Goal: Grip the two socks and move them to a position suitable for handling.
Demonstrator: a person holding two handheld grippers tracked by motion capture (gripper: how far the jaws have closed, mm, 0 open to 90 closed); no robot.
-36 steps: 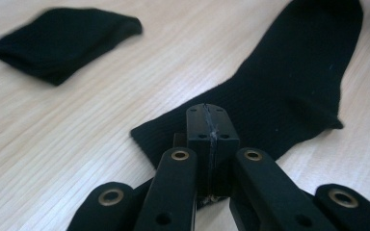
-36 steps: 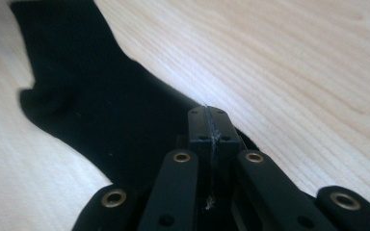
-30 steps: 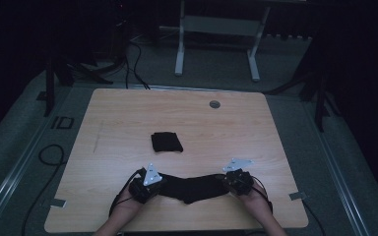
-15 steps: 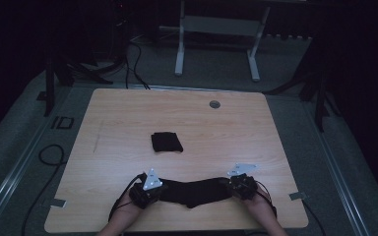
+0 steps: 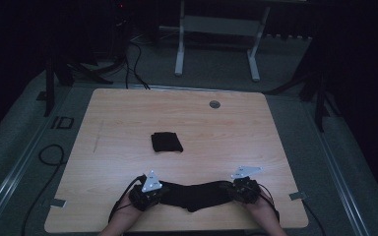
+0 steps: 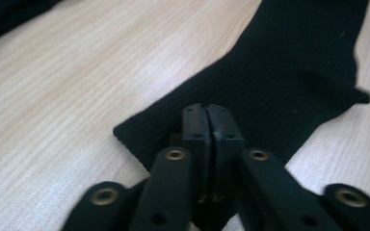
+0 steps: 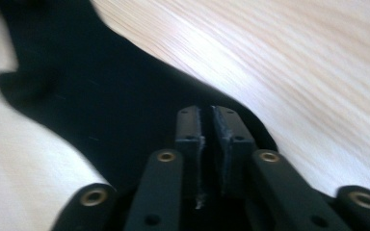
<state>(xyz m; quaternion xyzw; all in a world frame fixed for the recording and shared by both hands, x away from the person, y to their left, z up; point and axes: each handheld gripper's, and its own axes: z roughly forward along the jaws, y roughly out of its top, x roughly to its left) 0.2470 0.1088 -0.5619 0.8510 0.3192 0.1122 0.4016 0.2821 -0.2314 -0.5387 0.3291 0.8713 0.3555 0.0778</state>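
A long black sock (image 5: 193, 194) lies stretched flat along the near edge of the desk (image 5: 236, 142), running crosswise between the two hands. The left gripper (image 5: 150, 191) sits at the sock's left end and the right gripper (image 5: 243, 187) at its right end, each pointing inward along the fabric.

In the left gripper view the jaws stand almost together, only a hairline between the pads, and they have just been opening. The sock's (image 6: 289, 82) ribbed end lies under and ahead of the tips, with a corner of the fabric beside them on the wood; no fabric shows between the pads.

In the right gripper view the jaws show a narrow slit and have also just been opening. The sock (image 7: 101, 110) lies on the desk below and beyond the tips, its edge curving past them; the slit itself looks dark, and I cannot tell whether any fabric sits in it.

A small folded black cloth (image 5: 166, 142) rests well apart, near the desk's middle.
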